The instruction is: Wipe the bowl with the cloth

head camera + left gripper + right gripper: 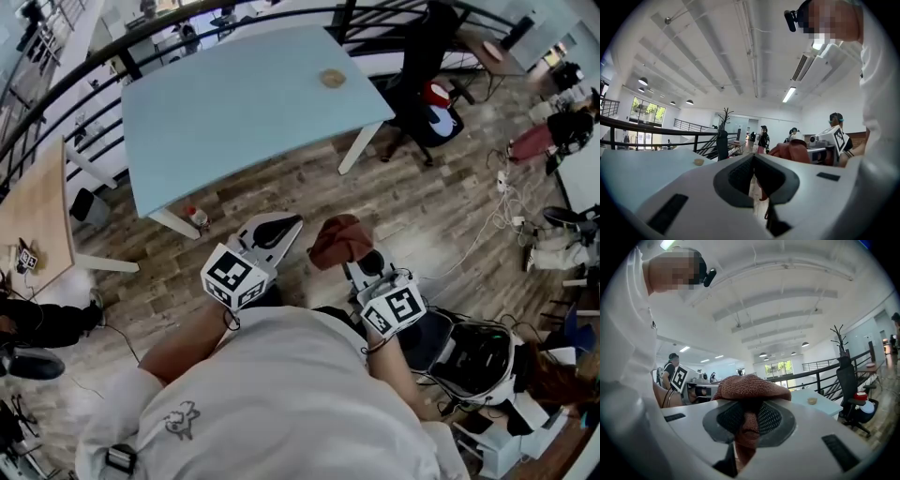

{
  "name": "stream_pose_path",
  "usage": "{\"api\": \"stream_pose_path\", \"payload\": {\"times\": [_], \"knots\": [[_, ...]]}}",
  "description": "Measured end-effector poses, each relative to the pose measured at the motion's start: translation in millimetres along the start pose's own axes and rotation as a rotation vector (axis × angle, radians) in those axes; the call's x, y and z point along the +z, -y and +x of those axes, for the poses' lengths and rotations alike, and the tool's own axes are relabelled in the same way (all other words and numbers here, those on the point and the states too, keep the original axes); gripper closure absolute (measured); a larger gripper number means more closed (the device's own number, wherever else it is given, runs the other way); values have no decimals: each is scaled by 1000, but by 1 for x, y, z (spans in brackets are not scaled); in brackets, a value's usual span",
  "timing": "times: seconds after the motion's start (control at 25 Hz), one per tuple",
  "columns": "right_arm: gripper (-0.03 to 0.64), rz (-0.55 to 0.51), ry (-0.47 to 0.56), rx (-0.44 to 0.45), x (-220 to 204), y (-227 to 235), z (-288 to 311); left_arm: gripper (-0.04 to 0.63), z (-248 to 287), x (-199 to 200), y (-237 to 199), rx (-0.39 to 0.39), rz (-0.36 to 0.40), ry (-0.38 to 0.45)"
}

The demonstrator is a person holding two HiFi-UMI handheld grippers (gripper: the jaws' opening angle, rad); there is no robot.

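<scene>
A small tan bowl (pixel 331 78) sits near the far right corner of a light blue table (pixel 234 117); it also shows small in the left gripper view (pixel 699 161) and the right gripper view (pixel 812 401). Both grippers are held close to the person's chest, above the wooden floor and short of the table. My right gripper (pixel 356 258) is shut on a reddish-brown cloth (pixel 339 239), which bunches over the jaws (pixel 750 386). My left gripper (pixel 281 228) is shut with nothing between its jaws (pixel 753 161). The cloth (pixel 790 151) hangs just right of it.
A black railing (pixel 141 33) runs behind the table. A black office chair (pixel 427 89) stands at the table's right end. A wooden table (pixel 37 220) is at the left. A small bottle (pixel 195 217) lies by a table leg. Cables and bags (pixel 478 361) lie on the floor at right.
</scene>
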State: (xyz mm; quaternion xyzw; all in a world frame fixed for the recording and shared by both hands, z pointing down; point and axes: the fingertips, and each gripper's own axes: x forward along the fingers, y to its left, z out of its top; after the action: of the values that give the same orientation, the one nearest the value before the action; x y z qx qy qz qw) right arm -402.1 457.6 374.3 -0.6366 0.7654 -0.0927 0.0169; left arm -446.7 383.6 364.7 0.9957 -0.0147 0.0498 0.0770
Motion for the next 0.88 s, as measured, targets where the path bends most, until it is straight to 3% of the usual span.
{"api": "stream_pose_path", "payload": {"times": [0.44,0.88], "knots": [[554,25,-2,-18,6,71,59,581,51,1,-69,4,-19,-21],[554,-4,-13,70,39,222,103,581,194,22,-133,67,-17,-31]]}}
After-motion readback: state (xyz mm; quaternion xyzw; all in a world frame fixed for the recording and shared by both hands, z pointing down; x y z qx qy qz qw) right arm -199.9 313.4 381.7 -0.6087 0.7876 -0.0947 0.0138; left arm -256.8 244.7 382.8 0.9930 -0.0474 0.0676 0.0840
